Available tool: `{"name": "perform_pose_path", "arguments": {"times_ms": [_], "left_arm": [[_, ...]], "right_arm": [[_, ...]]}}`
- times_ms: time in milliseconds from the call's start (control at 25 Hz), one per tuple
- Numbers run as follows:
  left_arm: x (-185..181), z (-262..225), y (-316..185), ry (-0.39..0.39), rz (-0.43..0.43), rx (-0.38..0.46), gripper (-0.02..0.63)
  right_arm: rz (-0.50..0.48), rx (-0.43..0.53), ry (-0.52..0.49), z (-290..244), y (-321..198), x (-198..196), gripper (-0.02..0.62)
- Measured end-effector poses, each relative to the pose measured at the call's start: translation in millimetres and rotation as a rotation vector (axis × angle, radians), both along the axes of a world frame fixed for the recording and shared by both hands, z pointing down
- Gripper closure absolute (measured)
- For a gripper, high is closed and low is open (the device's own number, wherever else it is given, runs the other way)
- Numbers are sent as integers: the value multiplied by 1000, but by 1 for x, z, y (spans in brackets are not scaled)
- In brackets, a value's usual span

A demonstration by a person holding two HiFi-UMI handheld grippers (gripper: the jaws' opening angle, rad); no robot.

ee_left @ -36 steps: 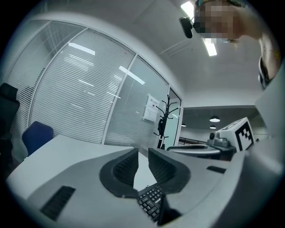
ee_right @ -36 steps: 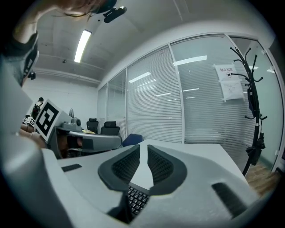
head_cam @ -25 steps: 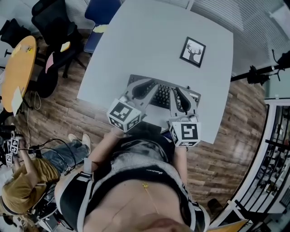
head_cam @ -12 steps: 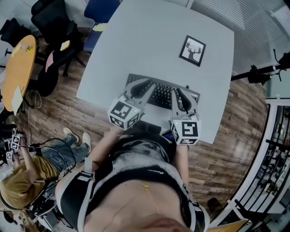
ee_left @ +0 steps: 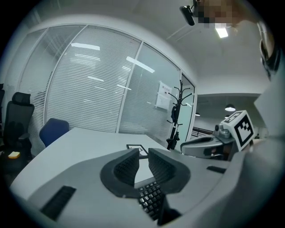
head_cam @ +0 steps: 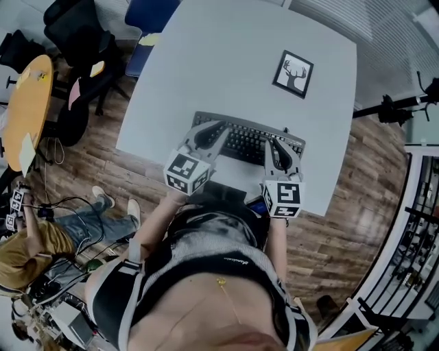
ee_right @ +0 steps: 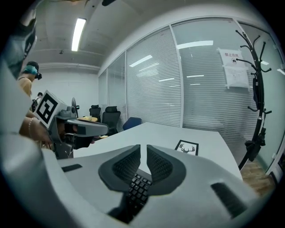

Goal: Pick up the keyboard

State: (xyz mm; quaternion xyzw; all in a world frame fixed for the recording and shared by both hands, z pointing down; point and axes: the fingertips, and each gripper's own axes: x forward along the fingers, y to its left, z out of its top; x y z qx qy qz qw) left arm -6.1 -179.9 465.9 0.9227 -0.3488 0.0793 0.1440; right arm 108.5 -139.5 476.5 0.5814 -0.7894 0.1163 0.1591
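A black keyboard lies flat on the white table, near its front edge. My left gripper hovers over the keyboard's left end and my right gripper over its right end. In the left gripper view the jaws stand a narrow gap apart with nothing between them, and keys show below. The right gripper view matches: a slim gap at the fingertips, with keys underneath. Whether either gripper touches the keyboard I cannot tell.
A framed deer picture lies on the table beyond the keyboard. Black office chairs, a blue chair and a round orange table stand to the left. A person sits on the floor at lower left. A coat stand rises at the right.
Both grippers have sunk toward the keyboard and tipped a little further down. The keyboard has stayed flat on the table. The seated person's legs at left have shifted.
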Motion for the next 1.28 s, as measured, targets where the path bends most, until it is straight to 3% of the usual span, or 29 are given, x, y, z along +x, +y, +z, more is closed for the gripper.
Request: {"name": "perform_pose_path", "arguments": {"times_ms": [560,840,1280], "left_arm": [[-18,64,-4,-82,-20,-127,557],[-27,99,0,-160,-22,-167,557],[-40,139,0,-212,-33,-231,557]], "right_arm": [[21,-157,36,62,12,22,551],[30,-218,25,88,14,29,551],[36,-308,-7,126,20,40,549]]}}
